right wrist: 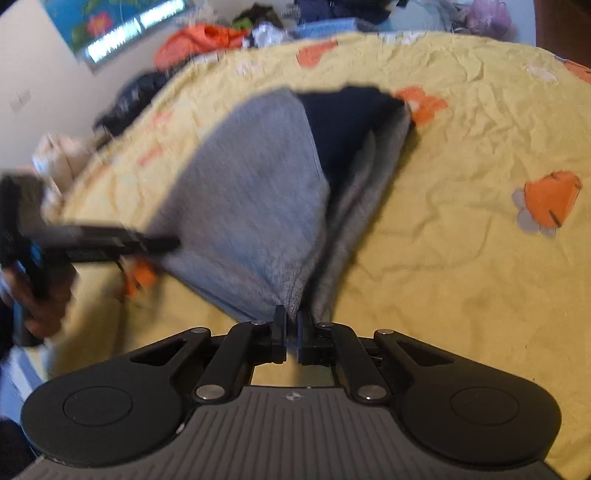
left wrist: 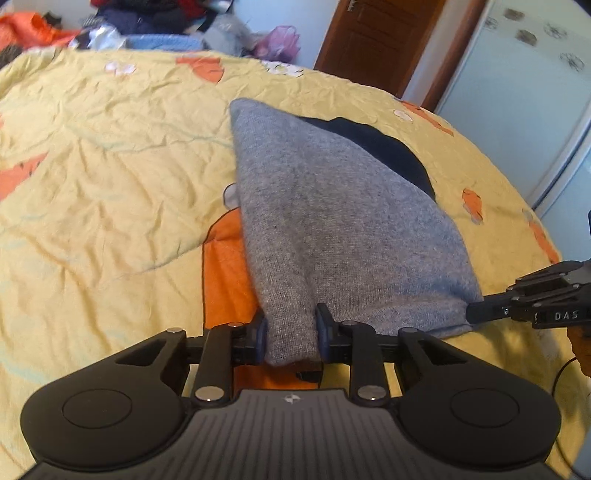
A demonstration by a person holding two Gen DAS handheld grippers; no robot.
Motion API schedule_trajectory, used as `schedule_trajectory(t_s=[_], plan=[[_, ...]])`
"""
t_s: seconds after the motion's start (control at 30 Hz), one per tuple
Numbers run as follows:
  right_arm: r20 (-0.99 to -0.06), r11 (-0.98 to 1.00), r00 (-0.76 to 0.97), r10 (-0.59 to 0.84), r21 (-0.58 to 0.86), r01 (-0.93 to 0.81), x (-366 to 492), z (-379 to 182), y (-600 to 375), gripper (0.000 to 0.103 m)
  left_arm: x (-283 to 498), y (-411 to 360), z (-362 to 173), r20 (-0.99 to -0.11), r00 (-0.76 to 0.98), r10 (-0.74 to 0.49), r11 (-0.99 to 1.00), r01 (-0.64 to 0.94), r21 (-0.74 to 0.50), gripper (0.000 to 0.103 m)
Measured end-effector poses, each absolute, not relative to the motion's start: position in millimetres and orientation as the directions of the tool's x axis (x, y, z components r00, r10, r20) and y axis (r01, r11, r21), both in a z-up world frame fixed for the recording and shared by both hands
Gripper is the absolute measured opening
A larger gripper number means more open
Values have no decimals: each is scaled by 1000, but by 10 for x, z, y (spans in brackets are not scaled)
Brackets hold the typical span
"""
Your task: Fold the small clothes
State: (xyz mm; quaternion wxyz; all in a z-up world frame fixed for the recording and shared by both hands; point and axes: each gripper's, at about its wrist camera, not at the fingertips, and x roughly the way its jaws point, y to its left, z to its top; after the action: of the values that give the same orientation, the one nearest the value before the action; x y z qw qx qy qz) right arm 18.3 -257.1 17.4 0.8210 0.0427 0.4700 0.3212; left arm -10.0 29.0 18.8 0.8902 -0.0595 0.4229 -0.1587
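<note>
On a yellow bedspread (left wrist: 110, 155), a grey garment (left wrist: 314, 221) is pinched at its near corners by the left gripper (left wrist: 291, 332) and right gripper (right wrist: 291, 332); its dark inner layer (right wrist: 340, 122) is mostly hidden, and the right wrist view is motion-blurred.

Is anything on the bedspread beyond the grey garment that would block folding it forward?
Nothing visible does. The grey garment is pinched in both tongs, left and right; the yellow bedspread past it lies bare up to the clothes pile.
</note>
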Motion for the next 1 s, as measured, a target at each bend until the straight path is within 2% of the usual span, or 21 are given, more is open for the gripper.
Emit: schedule_trajectory(t_s=[0.1, 0.17, 0.2, 0.23, 0.27, 0.3, 0.37, 0.47, 0.5, 0.57, 0.6, 0.63, 0.67, 0.83, 1.0], plan=[[-723, 786, 356, 592, 418, -456, 187, 201, -2650, 11, -137, 321, 220, -725, 595, -347, 938, 232, -258, 29], [-680, 757, 350, 644, 498, -424, 173, 232, -2772, 28, -166, 439, 264, -718, 587, -375, 927, 216, -308, 43], [-650, 741, 360, 669, 543, -395, 172, 264, -2854, 39, -177, 517, 284, -709, 588, -389, 919, 199, -340, 62], [-619, 728, 384, 685, 581, -364, 168, 287, -2948, 46, -186, 592, 296, -694, 597, -402, 910, 176, -376, 78], [-589, 713, 405, 699, 617, -334, 182, 288, -3029, 57, -182, 663, 294, -681, 606, -412, 898, 145, -415, 80], [-577, 704, 413, 705, 642, -303, 208, 265, -3082, 60, -157, 713, 273, -671, 604, -430, 881, 120, -457, 80], [-593, 701, 392, 703, 671, -243, 301, 154, -3091, 60, -77, 746, 186, -668, 578, -468, 846, 76, -528, 80], [-605, 691, 351, 715, 689, -219, 388, 15, -2929, 60, -33, 681, 115, -642, 585, -496, 820, 72, -568, 79], [-595, 674, 332, 732, 702, -227, 403, 1, -2862, 60, -18, 648, 114, -640, 575, -510, 811, 74, -581, 79], [-592, 664, 309, 744, 706, -246, 429, -22, -2716, 59, 24, 567, 90, -645, 530, -551, 789, 82, -608, 47], [-605, 672, 298, 739, 692, -262, 442, -25, -2654, 45, 37, 523, 68, -674, 512, -533, 808, 71, -585, 25], [-632, 692, 281, 722, 670, -269, 460, -29, -2597, 30, 31, 496, 68, -690, 516, -509, 827, 71, -557, 21], [-644, 701, 276, 713, 656, -281, 459, -10, -2571, 23, 12, 489, 90, -690, 517, -507, 832, 84, -549, 19], [-631, 692, 293, 718, 606, -392, 226, 265, -2627, 21, -281, 545, 334, -672, 539, -508, 848, 176, -500, 15], [-675, 718, 263, 689, 589, -370, 95, 103, -2785, 21, -574, 418, 152, -746, 489, -452, 892, 217, -397, 13]])
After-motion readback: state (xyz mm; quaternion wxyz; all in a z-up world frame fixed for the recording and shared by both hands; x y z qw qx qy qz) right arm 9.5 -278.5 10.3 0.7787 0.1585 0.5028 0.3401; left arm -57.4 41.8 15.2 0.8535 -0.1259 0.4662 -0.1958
